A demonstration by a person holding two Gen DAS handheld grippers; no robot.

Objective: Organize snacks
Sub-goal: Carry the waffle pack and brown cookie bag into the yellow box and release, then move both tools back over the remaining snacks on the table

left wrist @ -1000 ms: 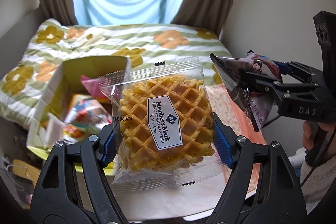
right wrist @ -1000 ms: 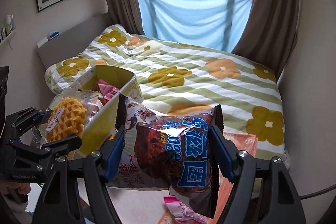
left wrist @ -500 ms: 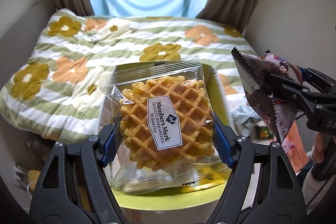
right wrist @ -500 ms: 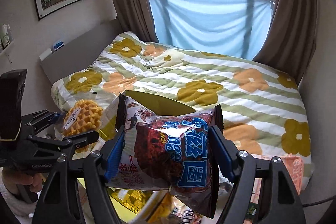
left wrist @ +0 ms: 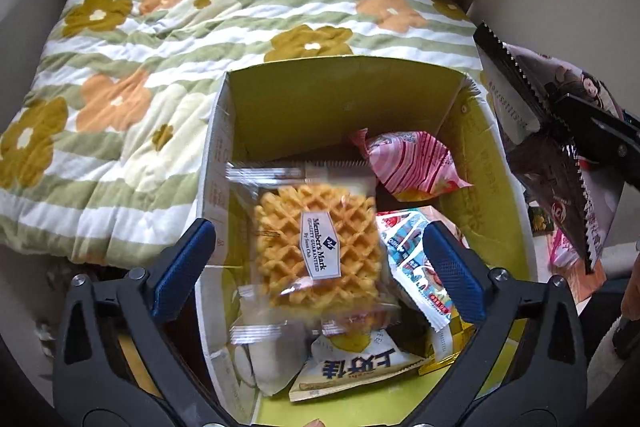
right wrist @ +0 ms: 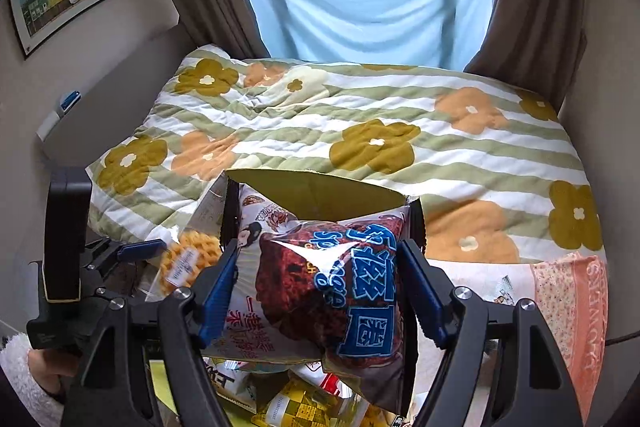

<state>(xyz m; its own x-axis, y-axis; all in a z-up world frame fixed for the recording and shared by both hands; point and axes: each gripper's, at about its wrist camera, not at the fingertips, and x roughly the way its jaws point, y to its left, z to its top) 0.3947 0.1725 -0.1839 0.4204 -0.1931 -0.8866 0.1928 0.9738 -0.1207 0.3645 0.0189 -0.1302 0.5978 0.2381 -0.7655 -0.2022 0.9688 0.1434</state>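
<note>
A yellow-green cardboard box (left wrist: pixel 340 107) stands open in front of the bed and holds several snack packets. My left gripper (left wrist: pixel 316 267) is open above the box. The waffle packet (left wrist: pixel 316 247) hangs between its fingers, touching neither blue pad, over the other snacks; it also shows in the right wrist view (right wrist: pixel 182 263). My right gripper (right wrist: pixel 320 291) is shut on a dark red and white snack bag (right wrist: pixel 328 279), held beside the box's right wall; the bag also shows in the left wrist view (left wrist: pixel 560 147).
A bed with a green-striped flower quilt (left wrist: pixel 140 87) lies beyond the box. In the box lie a pink packet (left wrist: pixel 412 163), a blue-white packet (left wrist: pixel 416 267) and a yellow packet (left wrist: pixel 352 363). A pink patterned cloth (right wrist: pixel 568 307) lies to the right.
My left gripper moved over the box, tilted down and opened; the waffle packet left its pads and drops into the box. My right gripper, with its bag, came closer to the box.
</note>
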